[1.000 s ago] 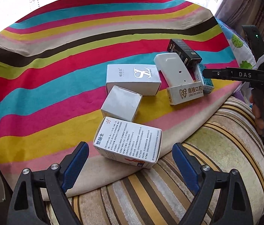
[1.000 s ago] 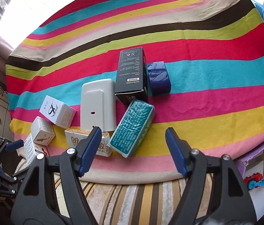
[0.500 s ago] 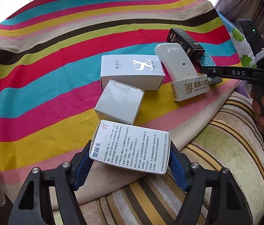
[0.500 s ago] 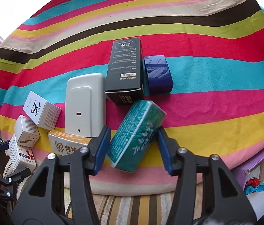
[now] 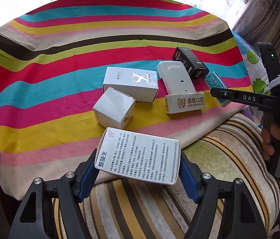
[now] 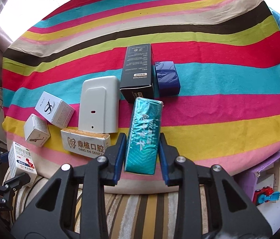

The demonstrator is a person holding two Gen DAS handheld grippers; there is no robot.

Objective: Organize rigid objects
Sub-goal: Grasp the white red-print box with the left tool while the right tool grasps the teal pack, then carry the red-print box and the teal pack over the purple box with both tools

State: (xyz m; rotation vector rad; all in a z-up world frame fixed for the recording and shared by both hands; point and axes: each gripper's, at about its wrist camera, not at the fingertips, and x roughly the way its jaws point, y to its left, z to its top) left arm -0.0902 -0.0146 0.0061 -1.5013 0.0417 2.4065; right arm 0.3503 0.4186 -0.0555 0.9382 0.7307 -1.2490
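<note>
left wrist: left claw clamped on medicine box; right claw closing on teal pack

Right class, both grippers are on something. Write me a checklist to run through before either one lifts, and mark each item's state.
1. Left gripper pads on both ends of the white printed box: ok.
2. Teal pack between the right gripper jaws, which are closing: ok.
3. Right grip firm enough to lift: cannot tell.
4. Teal pack's far end clear of the black box: cannot tell, they sit very close.
5. Bare striped cloth free for setting things down: ok.
6. Grippers well apart from each other: ok.
</note>
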